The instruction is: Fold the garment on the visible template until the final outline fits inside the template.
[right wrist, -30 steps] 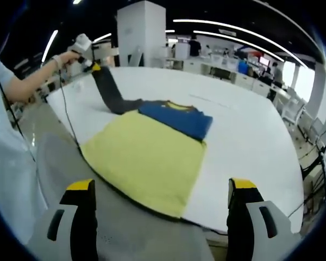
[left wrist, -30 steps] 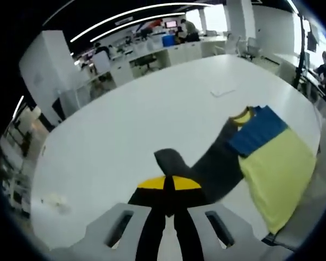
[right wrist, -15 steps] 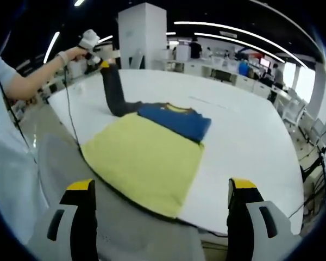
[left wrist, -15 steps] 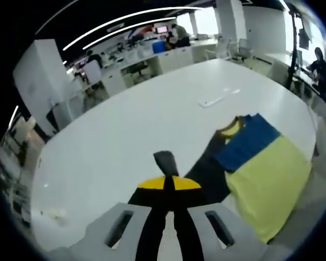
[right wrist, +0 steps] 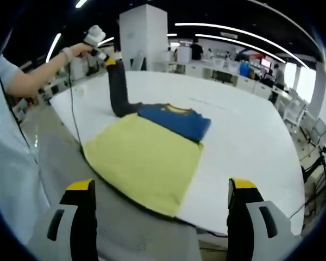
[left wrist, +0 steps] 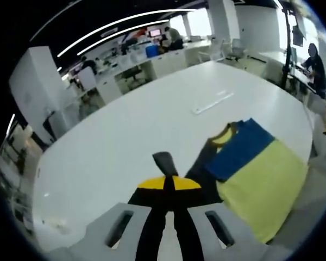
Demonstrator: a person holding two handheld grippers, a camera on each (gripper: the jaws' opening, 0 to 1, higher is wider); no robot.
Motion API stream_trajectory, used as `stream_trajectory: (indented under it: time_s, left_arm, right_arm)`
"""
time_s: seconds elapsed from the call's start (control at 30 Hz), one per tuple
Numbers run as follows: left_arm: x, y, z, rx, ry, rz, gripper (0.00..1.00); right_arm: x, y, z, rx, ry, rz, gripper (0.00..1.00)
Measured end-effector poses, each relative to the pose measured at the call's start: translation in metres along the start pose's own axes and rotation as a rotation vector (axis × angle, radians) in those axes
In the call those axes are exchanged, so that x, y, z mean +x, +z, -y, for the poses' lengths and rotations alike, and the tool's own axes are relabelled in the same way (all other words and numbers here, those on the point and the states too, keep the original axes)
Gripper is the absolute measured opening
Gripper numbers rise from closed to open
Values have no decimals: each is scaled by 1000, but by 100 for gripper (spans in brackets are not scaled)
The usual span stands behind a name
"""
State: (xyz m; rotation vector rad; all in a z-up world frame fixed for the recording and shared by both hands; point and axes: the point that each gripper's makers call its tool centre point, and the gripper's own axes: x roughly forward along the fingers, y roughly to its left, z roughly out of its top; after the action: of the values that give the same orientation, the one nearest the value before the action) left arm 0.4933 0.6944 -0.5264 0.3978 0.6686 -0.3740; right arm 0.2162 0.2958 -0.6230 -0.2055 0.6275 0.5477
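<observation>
The garment lies on the white table [right wrist: 244, 141] near its front edge, with a yellow lower part [right wrist: 146, 160], a blue upper part [right wrist: 176, 120] and a dark sleeve [right wrist: 118, 89]. My left gripper [left wrist: 168, 184] is shut on the sleeve near its cuff [left wrist: 164, 162], and the dark sleeve [left wrist: 204, 166] runs down to the blue part [left wrist: 239, 148] and yellow part [left wrist: 261, 187]. In the right gripper view a hand holds the left gripper [right wrist: 105, 58] high, so the sleeve stands almost upright. My right gripper [right wrist: 160, 204] is open over the table's front edge, holding nothing.
A thin white strip [left wrist: 212, 102] lies on the table beyond the garment. A person's arm [right wrist: 35, 81] and a hanging cable [right wrist: 73, 117] are left of the garment. Beyond the table's dark front edge [right wrist: 117, 193] is grey floor. Desks, chairs and people stand far behind.
The left gripper has risen with the sleeve, which now stands steeper, close to upright over the garment's shoulder. The right gripper stays open in the same place.
</observation>
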Motion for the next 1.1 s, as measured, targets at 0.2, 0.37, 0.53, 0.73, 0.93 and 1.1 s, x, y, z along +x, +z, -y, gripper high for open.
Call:
stream_trajectory:
  time_s: [0.2,0.37,0.53,0.73,0.93,1.1]
  left_arm:
    - [0,12,16,13,-21,17,0]
    - [1,21,25,25,-30,23,0]
    - [2,30,35,39,-42,34,0]
    - [4,40,43,51,-54,47,0]
    - [5,48,48,58,-59,57,0]
    - [8,55,55,72,-69,61,0]
  right_arm:
    - [-2,2,-2,1,-1,8,100]
    - [-3,2,-4,5,3,12,100]
    - [-4,4,-4,9,1,19,100]
    - [-4,5,-5,6,6,19,100]
    - [-4,3,-3,11,7,16,100]
    - [-3,2,-2,12,12,12,100]
